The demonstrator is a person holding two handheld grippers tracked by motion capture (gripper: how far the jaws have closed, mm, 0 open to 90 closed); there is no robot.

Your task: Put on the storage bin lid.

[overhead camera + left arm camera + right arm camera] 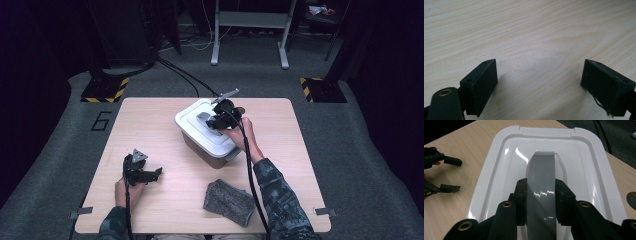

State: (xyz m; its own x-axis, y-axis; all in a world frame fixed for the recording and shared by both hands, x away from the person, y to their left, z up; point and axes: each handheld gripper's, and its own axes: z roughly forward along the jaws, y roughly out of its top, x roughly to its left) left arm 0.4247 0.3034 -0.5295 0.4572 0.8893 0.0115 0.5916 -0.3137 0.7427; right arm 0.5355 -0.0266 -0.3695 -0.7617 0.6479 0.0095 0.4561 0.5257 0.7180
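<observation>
Evidently I have the right hand-held gripper [541,202] clamped across the grey handle [541,185] of the white lid [586,170], one black pad on each long edge of the strap. That grip makes sense to me: the handle is the one raised part of a broad, smooth lid, so pinching it from both sides is the sure way to get purchase for lifting the lid off. The storage box [210,132] sits near the middle of the counter [150,125], turned at an angle to its edges, and the lid is seated flat on it, rim all round, not yet raised.

My left hand-held gripper [150,175] rests on the counter well apart from the box, toward my side, with its jaws standing wide and nothing between them but bare wood. I judge it is parked there to stay clear of the lid.

The lid is glossy white plastic with rounded corners and a stepped, sunken centre; the handle is a shiny grey band arching across that hollow. A grey cloth [229,201] lies near the box, on my side.
</observation>
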